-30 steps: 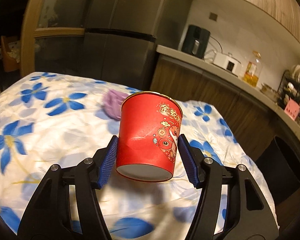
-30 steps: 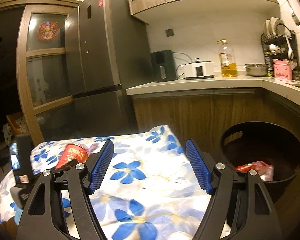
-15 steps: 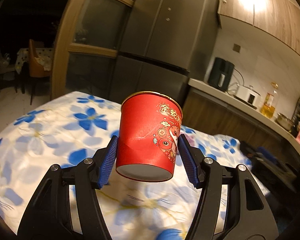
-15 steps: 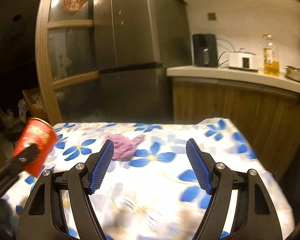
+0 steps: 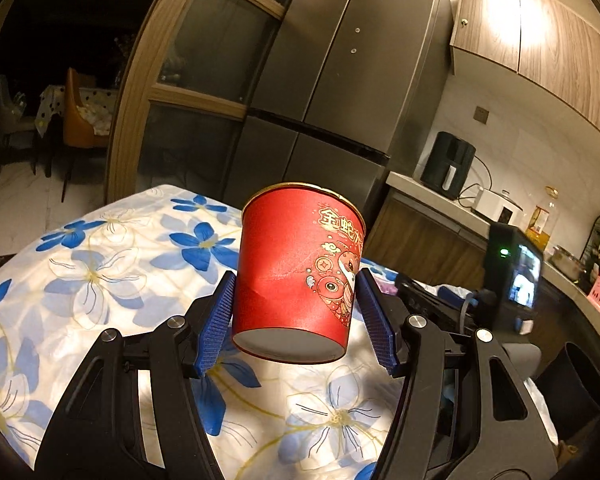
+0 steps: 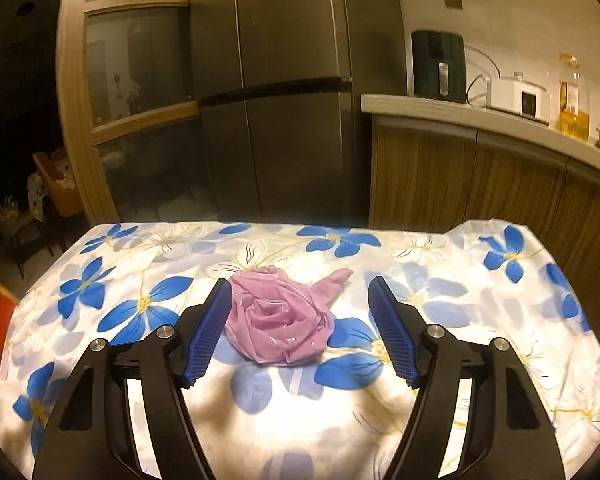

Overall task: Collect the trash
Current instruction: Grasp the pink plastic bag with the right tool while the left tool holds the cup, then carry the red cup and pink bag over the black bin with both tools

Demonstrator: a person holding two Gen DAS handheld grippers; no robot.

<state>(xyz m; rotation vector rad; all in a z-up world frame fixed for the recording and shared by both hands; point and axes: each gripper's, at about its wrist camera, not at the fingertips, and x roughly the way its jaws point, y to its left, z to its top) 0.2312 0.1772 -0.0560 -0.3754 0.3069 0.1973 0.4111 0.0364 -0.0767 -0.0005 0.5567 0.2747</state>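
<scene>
While the left gripper (image 5: 294, 330) pinches the red paper cup (image 5: 298, 276) low on its wall, clear of the flowered tablecloth (image 5: 80, 280), the right gripper (image 6: 298, 326) stands spread, its jaws having just narrowed slightly around the crumpled purple plastic wrapper (image 6: 278, 320) without pressing it. The cup's wall is already creased, which suggests a light, thin, crushable shell. The glossy wrapper lies on the cloth, likely weightless, soft and slippery, best taken across its bunched middle.

Counted: 1 red paper cup (image 5: 296, 276), 1 crumpled purple wrapper (image 6: 278, 316), 2 grippers (image 5: 296, 320) (image 6: 298, 328), 1 flowered tablecloth (image 6: 480, 308), 1 fridge (image 6: 284, 88).
</scene>
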